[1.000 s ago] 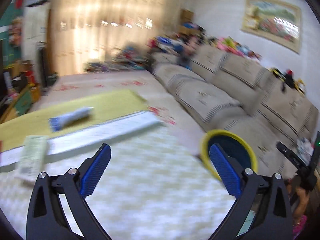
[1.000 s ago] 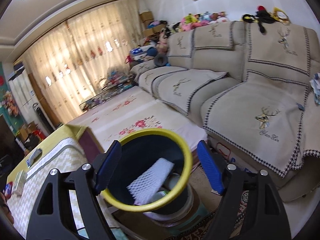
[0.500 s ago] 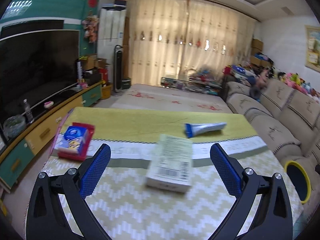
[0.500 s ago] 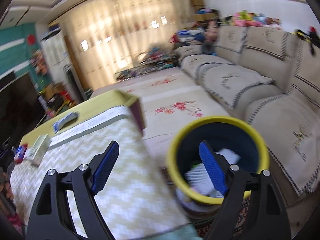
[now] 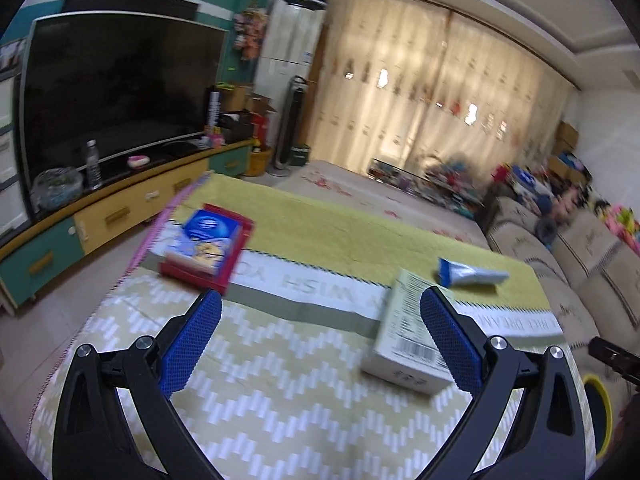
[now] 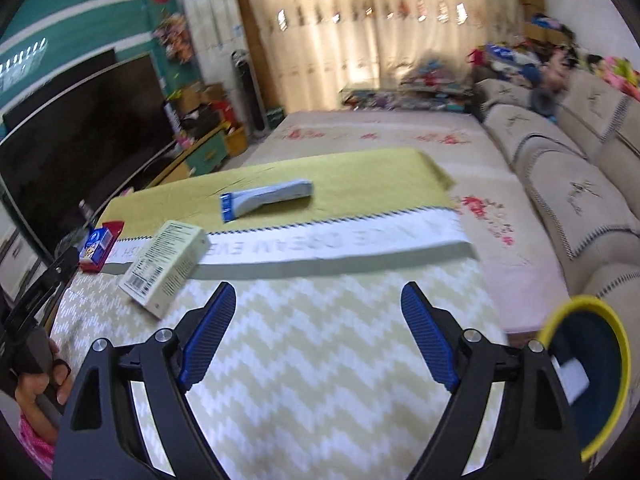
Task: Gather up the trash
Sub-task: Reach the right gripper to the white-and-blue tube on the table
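**Both grippers empty over tabletop, three items left to collect**

Left gripper (image 5: pixel 320 332) was spread wide, nothing between the pads, hovering above the zigzag-patterned tabletop (image 5: pixel 280 400). Right gripper (image 6: pixel 318 332) had just been opening and was likewise spread and empty, aimed at the same cloth.

Remaining trash lay on the tabletop: pale green carton (image 6: pixel 166 266) lying flat nearest the grippers, blue-and-white tube (image 6: pixel 266 198) beyond it on the yellow band, red-and-blue packet (image 5: pixel 208 248) near the far-left edge. All three were well apart, probably so each can be picked singly.

Yellow-rimmed bin (image 6: pixel 584 376) stood on the floor just off the tabletop's right edge, likely for short carries. A white piece was visible inside.

Limits: bin cut off by the frame edge in both views; carton print blurred; the left wrist view's own finger hid part of the carton.
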Demonstrator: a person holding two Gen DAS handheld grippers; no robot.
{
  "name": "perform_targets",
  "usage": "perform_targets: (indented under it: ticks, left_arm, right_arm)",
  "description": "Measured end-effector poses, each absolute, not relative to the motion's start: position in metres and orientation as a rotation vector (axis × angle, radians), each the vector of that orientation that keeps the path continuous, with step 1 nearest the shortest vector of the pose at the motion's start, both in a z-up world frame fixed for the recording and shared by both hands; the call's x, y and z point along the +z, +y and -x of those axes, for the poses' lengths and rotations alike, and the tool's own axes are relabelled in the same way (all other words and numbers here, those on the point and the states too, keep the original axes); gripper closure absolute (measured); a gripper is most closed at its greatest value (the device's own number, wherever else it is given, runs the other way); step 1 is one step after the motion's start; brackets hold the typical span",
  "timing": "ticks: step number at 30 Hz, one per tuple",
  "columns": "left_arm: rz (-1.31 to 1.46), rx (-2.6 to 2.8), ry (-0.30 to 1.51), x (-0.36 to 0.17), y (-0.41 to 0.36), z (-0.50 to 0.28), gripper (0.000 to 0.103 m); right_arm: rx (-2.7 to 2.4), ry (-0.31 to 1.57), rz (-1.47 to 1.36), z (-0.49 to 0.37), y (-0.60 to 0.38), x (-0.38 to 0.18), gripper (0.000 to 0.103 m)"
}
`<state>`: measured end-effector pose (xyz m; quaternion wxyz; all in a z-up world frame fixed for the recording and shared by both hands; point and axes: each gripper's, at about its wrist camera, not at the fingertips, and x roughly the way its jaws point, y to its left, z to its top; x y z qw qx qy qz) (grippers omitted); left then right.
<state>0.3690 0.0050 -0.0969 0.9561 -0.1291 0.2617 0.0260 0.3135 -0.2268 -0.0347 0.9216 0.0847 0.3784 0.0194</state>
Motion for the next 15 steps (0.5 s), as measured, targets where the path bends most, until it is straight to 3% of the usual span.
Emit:
perform_targets:
  ticks: [4, 7, 15]
  left_arm:
    - [0.334, 0.07, 0.546, -0.101, 0.02, -0.37, 0.005]
    - [0.342, 0.075, 0.55, -0.105, 0.023, -0.373, 0.005]
    - [0.328, 0.081, 0.561, -0.109, 0.016, -0.374, 0.005]
  right_arm:
    - [-0.007, 0.806, -0.107, -0.364, -0.218, -0.038, 0.025]
    - [0.034, 0.872, -0.185, -0.395, -0.221, -0.047, 0.039]
    - [0.011, 0.897, -0.237, -0.458, -0.195, -0.059, 0.039]
